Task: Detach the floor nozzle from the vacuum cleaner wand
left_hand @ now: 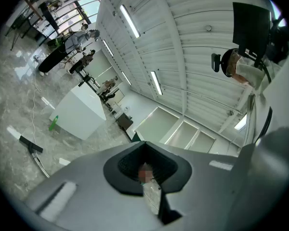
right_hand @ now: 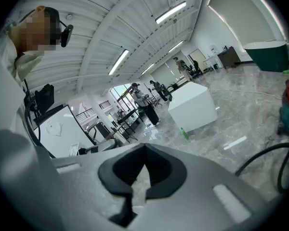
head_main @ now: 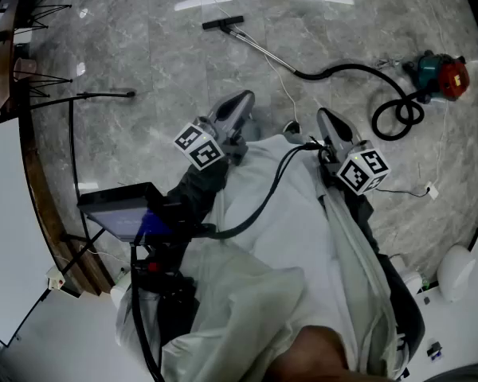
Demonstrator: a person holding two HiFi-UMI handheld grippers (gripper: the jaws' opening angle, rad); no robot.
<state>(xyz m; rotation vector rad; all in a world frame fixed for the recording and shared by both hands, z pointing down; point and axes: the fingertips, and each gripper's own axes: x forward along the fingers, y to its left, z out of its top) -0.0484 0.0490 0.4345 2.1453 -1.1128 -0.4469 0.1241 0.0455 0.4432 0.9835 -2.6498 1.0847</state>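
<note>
Grey marble floor (head_main: 143, 54) bears the flat black floor nozzle (head_main: 223, 24), joined to its slim metal wand (head_main: 259, 46), well apart from both grippers; left gripper (head_main: 243, 99) and right gripper (head_main: 325, 118) have jaws pressed together, holding nothing.

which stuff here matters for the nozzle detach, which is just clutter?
Job: floor nozzle, wand, hose, vacuum body.
Clutter: black stand, green bottle, white block.
</note>
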